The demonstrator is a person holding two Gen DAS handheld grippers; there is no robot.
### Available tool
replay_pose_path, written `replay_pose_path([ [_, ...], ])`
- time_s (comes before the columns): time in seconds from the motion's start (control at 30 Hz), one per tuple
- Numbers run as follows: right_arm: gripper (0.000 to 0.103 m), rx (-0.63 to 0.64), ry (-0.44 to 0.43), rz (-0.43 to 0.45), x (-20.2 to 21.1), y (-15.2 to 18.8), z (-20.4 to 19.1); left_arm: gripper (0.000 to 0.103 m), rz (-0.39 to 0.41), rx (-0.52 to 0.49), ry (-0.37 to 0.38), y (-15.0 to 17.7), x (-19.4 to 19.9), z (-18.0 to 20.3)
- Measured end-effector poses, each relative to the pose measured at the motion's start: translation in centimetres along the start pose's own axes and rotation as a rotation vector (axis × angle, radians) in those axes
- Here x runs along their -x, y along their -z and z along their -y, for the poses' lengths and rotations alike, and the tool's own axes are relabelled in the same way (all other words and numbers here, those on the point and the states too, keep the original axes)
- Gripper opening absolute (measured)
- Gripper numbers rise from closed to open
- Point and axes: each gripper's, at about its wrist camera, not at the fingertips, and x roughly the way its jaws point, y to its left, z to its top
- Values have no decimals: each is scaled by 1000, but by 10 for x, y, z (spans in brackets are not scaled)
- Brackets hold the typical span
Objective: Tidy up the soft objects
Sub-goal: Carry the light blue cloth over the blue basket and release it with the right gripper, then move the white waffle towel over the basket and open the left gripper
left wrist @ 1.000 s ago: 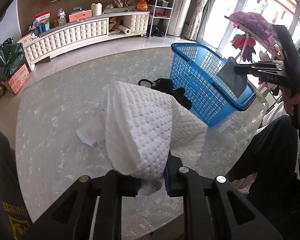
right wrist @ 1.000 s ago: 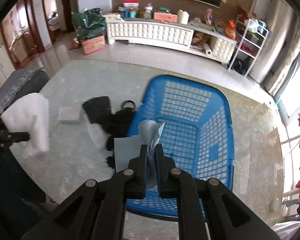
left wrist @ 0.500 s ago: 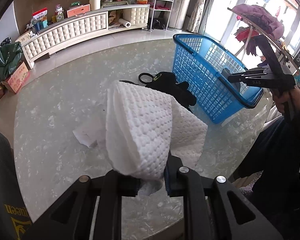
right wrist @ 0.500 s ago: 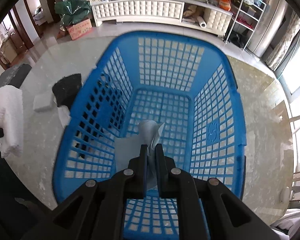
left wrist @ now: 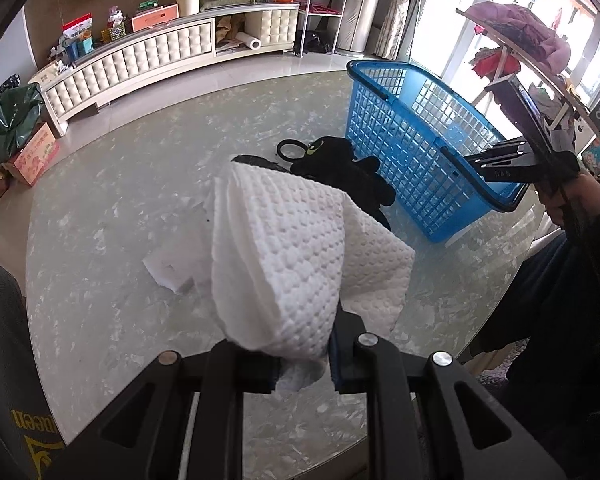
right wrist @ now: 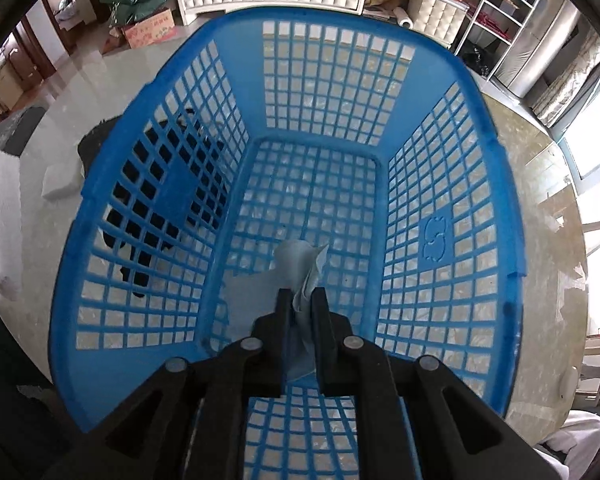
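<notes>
Blue plastic lattice fills our right wrist view: the basket (right wrist: 480, 216) stands on the pale marbled tabletop (right wrist: 540, 168), and our right claw (right wrist: 302, 300) hangs inside its opening, above the gridded floor. The right claw is pinching a grey-blue cloth (right wrist: 300, 264), a crumpled peak of it sticking up past the fingertips while a flat flap spreads toward the left. Through the basket's left wall we see a black plush toy (right wrist: 139, 216) lying on the tabletop just beside the basket, and beyond it a small white folded sheet (right wrist: 61, 182).

In the left wrist view our left claw (left wrist: 304, 364) is pressed together on a white embossed paper towel (left wrist: 283, 256), which billows up thick in front of the lens and hides part of the tabletop (left wrist: 99, 312). The towel is held above the tabletop, well apart from the basket (left wrist: 412, 148), which sits to the right with the plush toy (left wrist: 340, 168) against its near side. A white sheet (left wrist: 167, 268) lies flat on the tabletop behind the towel. At the right edge we see the right claw (left wrist: 476, 160) reaching over the basket's rim. A cream tufted cabinet (left wrist: 151, 56) lines the far wall.
</notes>
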Motion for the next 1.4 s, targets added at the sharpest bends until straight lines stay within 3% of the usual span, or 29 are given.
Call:
replay_pose_path([
  [0.07, 24, 27, 31, -16, -5, 0, -5, 17, -1, 1, -1, 0, 0, 0],
  [0.1, 38, 41, 35, -23, -7, 1, -8, 17, -1, 1, -1, 0, 0, 0],
  [0.17, 42, 42, 21, -14, -5, 1, -11, 17, -3, 2, -3, 1, 0, 0],
  [0.27, 58, 39, 25, 8, -1, 1, -11, 17, -3, 2, -4, 2, 0, 0],
  [0.53, 60, 1, -34, 0, -4, 7, -10, 17, -3, 9, -8, 4, -2, -2],
  [0.77, 61, -24, -19, 5, 0, 10, -7, 17, -5, 11, -8, 2, -3, 0],
  [1.1, 99, 2, 36, 142, 36, 13, -7, 17, 31, 62, 26, -22, 16, 3],
  [1.4, 103, -1, 16, 260, 67, 33, -3, 17, 93, 22, 30, -62, 45, 44],
])
